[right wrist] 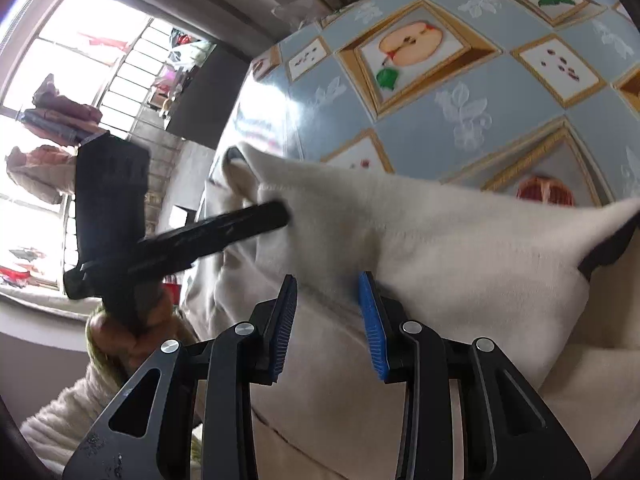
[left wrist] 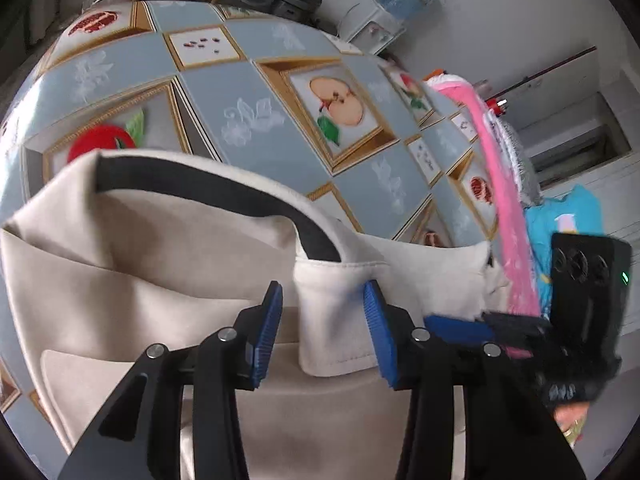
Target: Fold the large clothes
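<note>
Both grippers stand half-open over the cream garment (left wrist: 168,248) on the counter (left wrist: 248,80): left gripper (left wrist: 324,332) straddling its hem fold unpinched, right gripper (right wrist: 328,324) just right.

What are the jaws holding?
Left gripper: nothing gripped; a coat hem fold sits between open jaws. Right gripper: coat between jaws, grip unclear.
</note>
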{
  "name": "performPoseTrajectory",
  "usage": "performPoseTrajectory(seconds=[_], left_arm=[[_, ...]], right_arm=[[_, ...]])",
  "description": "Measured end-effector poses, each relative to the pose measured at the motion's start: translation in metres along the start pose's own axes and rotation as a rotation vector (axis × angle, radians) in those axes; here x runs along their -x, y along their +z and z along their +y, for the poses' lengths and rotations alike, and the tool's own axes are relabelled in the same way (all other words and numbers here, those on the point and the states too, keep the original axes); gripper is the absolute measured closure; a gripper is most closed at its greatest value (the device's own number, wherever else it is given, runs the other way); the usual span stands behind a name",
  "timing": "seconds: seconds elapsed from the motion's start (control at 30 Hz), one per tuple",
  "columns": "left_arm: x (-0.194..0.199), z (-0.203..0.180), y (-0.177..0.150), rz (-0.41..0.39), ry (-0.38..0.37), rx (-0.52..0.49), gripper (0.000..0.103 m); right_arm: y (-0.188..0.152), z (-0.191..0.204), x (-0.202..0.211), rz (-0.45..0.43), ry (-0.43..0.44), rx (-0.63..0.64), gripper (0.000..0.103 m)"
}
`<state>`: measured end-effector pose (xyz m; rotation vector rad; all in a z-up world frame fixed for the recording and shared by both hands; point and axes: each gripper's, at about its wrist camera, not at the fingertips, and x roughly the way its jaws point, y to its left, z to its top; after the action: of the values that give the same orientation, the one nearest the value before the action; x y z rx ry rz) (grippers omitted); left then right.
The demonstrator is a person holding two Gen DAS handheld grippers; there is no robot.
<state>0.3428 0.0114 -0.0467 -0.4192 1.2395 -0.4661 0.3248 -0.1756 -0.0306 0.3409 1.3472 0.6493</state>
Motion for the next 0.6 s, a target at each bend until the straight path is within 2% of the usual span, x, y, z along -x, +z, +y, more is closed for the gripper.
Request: performPoseTrajectory(seconds=[0.03,0.07,0.13,0.17,0.2,0.3,0.4,0.53,0.6], left_arm=[[-0.002,-0.002,-0.001,-0.008,0.003,-0.005,0.065],[-0.002,-0.003,-0.002,-0.014,0.002,-0.01,0.073],[0.0,-0.009,-0.005,-0.038,0.034,-0.043,0.081],[0.001,-0.011,-0.006,-0.046,0.049,-0.063,0.088],[0.004,-0.014,-0.007,-0.057,0.052,-0.084,0.09],[0.015,-0.024,-0.011,-0.082,0.062,-0.139,0.093],[0.026,-0.033,-0.017,-0.093,0.049,-0.18,0.094],[0.029,-0.031,-0.023,-0.057,0.013,-0.17,0.094],[0.023,-0.029,-0.027,-0.024,0.011,-0.166,0.094]], right_arm=[[-0.006,-0.002,0.0,-0.001,0.001,-0.004,0.069],[-0.009,-0.004,0.0,0.0,0.009,-0.012,0.069],[-0.017,-0.01,0.007,0.004,0.053,-0.039,0.069],[-0.021,-0.012,0.011,-0.006,0.067,-0.047,0.069],[-0.022,-0.012,0.019,-0.036,0.065,-0.051,0.069],[-0.029,-0.033,0.057,-0.177,0.037,-0.117,0.066],[-0.032,-0.075,0.083,-0.283,-0.021,-0.278,0.062],[-0.037,-0.104,0.071,-0.239,-0.036,-0.384,0.06],[-0.039,-0.107,0.063,-0.212,-0.016,-0.38,0.06]])
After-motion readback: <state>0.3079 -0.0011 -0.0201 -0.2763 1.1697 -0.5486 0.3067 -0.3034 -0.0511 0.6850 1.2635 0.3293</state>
